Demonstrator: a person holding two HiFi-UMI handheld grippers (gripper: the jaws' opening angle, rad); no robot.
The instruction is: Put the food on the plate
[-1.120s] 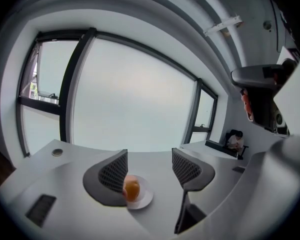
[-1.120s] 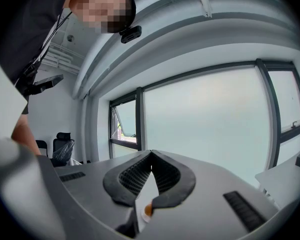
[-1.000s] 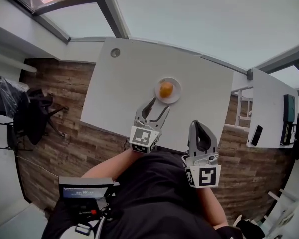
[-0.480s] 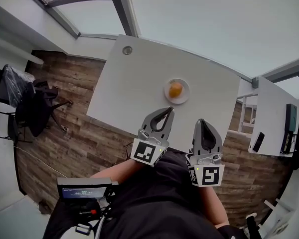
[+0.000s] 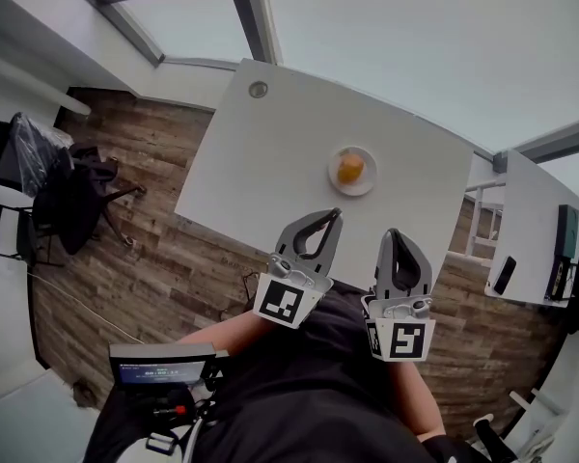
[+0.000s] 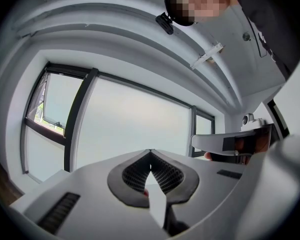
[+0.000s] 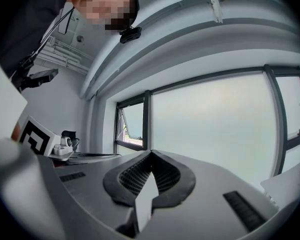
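The left claw [image 5: 334,216] is clenched shut on nothing: in its own view [image 6: 150,152] the two ribbed pads meet at the tips, with only the window wall beyond them. It is held level over the person's lap, short of the near edge of the white worktop [image 5: 261,162], probably because it has no load to carry. Farther in and a little to the right, the small white plate [image 5: 337,184] stands alone on the worktop, well apart from both claws. The round orange-yellow piece of food [image 5: 349,169] sits at the plate's middle, so the task looks finished. The right claw [image 5: 394,233] hangs beside the left one, also level and off the worktop. Its pads [image 7: 162,176] are pressed together and empty, a resting pose rather than a reach.
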